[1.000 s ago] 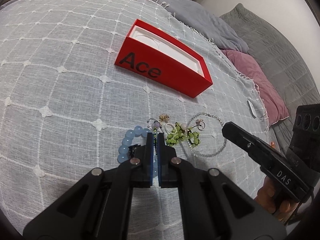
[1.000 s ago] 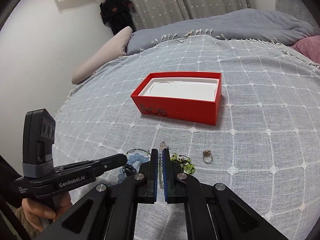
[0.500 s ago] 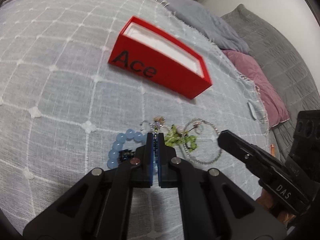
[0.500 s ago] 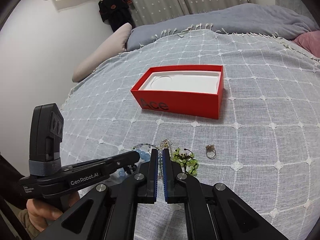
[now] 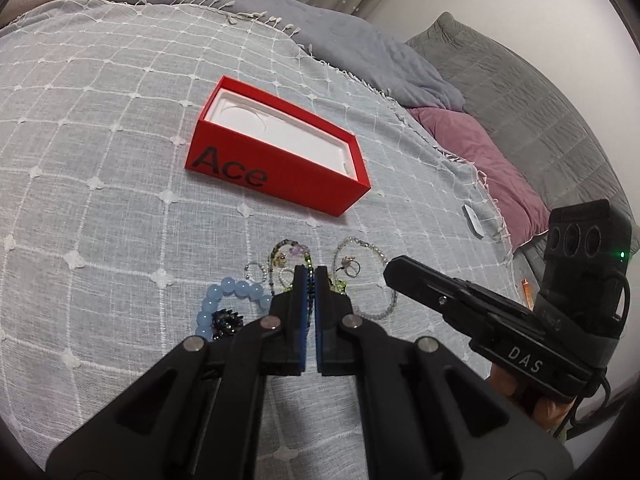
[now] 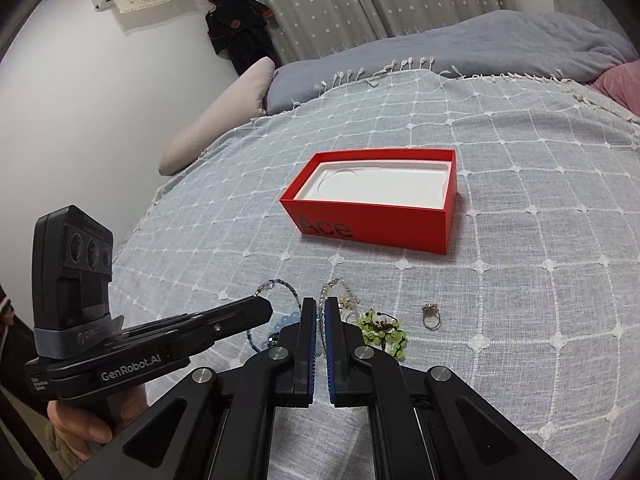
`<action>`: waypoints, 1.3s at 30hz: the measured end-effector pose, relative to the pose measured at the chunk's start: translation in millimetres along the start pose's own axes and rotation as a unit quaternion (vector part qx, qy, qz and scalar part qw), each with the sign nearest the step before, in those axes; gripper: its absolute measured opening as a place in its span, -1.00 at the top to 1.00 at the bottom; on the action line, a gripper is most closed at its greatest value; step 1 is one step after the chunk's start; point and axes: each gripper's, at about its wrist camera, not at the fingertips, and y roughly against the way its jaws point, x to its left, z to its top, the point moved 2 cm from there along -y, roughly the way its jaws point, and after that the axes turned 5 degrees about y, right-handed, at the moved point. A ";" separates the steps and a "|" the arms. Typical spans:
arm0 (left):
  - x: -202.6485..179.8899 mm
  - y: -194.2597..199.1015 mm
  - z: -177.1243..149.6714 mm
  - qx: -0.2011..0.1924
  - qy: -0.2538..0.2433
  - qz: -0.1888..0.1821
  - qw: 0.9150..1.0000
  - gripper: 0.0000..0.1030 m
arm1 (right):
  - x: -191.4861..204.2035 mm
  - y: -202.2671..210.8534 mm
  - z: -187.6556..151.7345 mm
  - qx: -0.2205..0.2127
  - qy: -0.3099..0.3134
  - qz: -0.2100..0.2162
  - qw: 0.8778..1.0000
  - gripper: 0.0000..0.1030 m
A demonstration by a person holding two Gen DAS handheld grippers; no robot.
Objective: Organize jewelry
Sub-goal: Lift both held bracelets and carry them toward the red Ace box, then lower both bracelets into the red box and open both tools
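- Left wrist view, nearest you: the left gripper [image 5: 311, 276] is clenched, and a thin dark beaded strand [image 5: 308, 292] runs up the slit between its pads. It looks pinched there.
- Your left hand [image 6: 80, 428] holds that tool tipped down and forward over the pile.
- The right gripper [image 6: 320, 304] is clenched too. A pale chain shows in its slit, but you cannot tell whether it is gripped or only lies behind.
- Just past the tips, the jewelry sits in a loose tangle on the cover [image 5: 100, 160]: blue bracelet [image 5: 224, 292], green piece [image 6: 382, 330], and a ring [image 6: 431, 314] a little apart.
- Farther on, well clear of the pile, the red box [image 5: 280, 172] stands open with nothing in its white tray.
- Judged step: the first piece is being pulled free of the tangle. Next, raise the strand until it hangs clear, then carry it over the tray before you release.
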 end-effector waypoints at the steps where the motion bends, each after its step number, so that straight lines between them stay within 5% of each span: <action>1: 0.2 1.6 0.3 -0.002 -0.002 0.002 1.000 0.93 | 0.0 0.0 0.4 0.000 0.000 0.001 1.000 0.92; 28: 12.8 24.3 28.0 -0.038 -0.011 0.042 0.998 0.93 | 16.5 -12.8 33.5 0.002 0.020 0.020 1.000 0.92; 39: -5.5 28.7 64.1 -0.053 -0.035 0.051 0.997 0.93 | 17.6 -5.2 72.8 -0.026 0.022 0.031 0.999 0.92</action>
